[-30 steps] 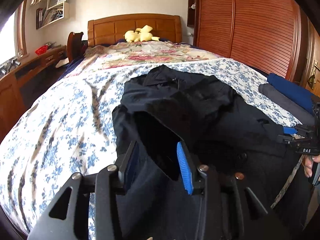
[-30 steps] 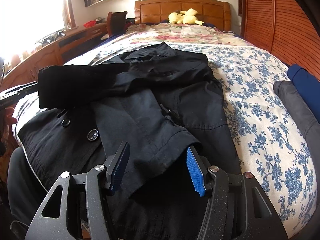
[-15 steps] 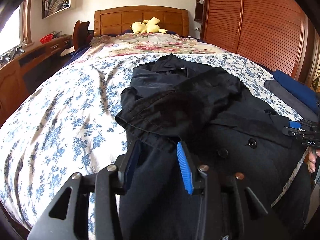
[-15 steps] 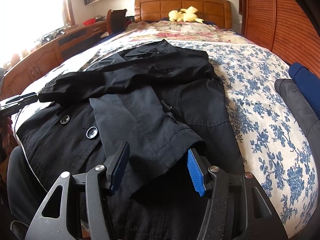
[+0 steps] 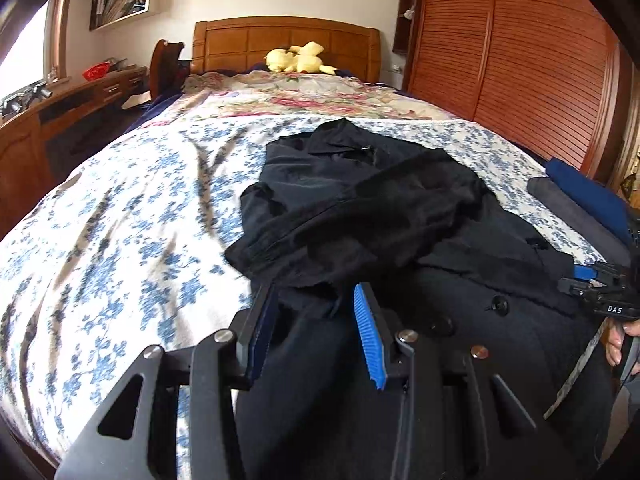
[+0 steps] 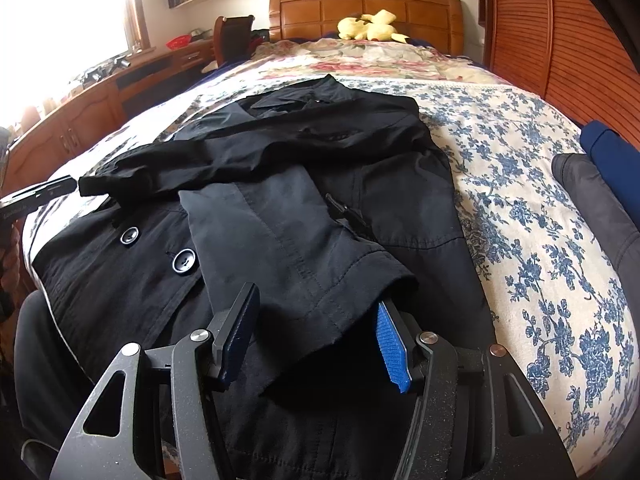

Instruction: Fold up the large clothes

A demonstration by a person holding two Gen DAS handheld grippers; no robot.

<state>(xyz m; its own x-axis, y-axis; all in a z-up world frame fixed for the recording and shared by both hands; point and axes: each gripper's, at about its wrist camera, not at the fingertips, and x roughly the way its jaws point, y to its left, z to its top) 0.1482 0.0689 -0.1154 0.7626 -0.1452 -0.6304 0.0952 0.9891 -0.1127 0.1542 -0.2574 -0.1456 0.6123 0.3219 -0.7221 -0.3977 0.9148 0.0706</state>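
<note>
A black button-front coat (image 6: 360, 184) lies on the floral bed, collar toward the headboard, both sleeves folded across its front. My left gripper (image 5: 316, 316) is open over the coat's left edge, with the cuff of the upper sleeve (image 5: 288, 256) just beyond its fingertips. My right gripper (image 6: 316, 328) is open, its jaws on either side of the lower sleeve's cuff (image 6: 340, 304), which lies flat on the coat. The right gripper also shows in the left wrist view (image 5: 600, 288), and the left gripper's tip shows in the right wrist view (image 6: 40, 194).
The bed (image 5: 120, 220) has a blue floral cover and a wooden headboard (image 5: 288, 40) with a yellow plush toy (image 5: 298, 62). Folded grey (image 6: 600, 208) and blue (image 6: 612, 152) clothes lie at the right edge. A wooden desk (image 6: 100, 100) runs along the left; a slatted wardrobe (image 5: 520, 60) stands right.
My left gripper lowered the raised sleeve onto the coat, and the cuff now lies free just beyond its fingers. The right gripper stayed open around the other cuff.
</note>
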